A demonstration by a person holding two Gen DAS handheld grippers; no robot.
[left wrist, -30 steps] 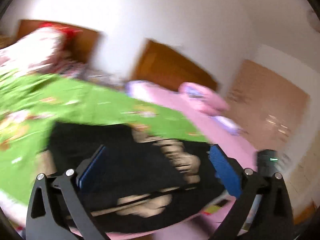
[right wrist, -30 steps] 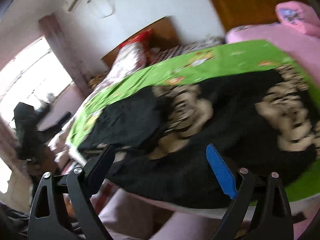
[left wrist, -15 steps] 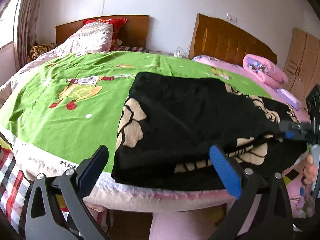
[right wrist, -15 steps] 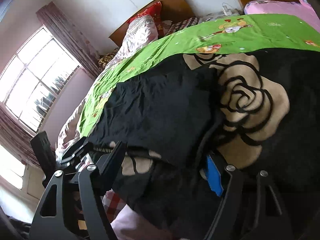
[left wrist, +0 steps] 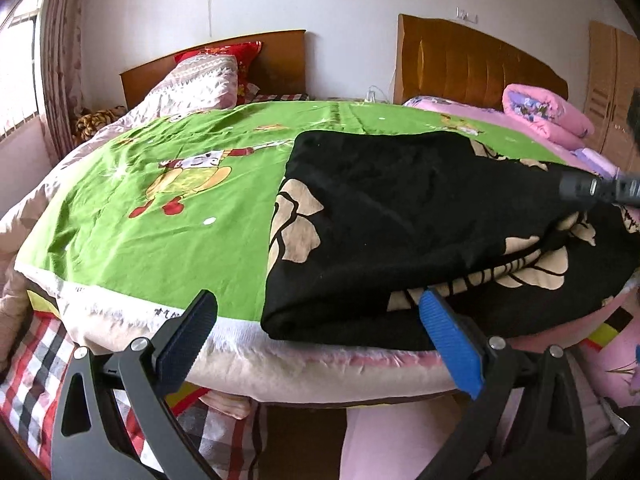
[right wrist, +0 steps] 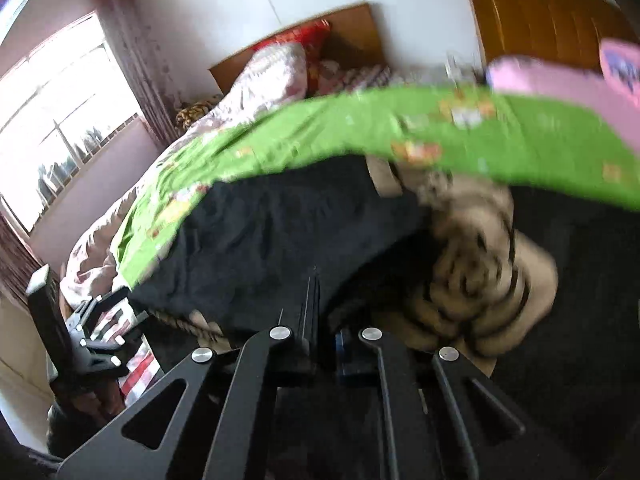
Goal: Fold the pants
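So one pair of black floral pants lies folded over on the green bedsheet, at its near right edge. Left gripper hovers just off that edge, fingers spread wide, holding nothing. Right gripper is pinched together on the pants fabric

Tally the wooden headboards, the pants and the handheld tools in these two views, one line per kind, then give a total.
Wooden headboards: 2
Black floral pants: 1
Tools: 2, left tool, right tool
Total: 5
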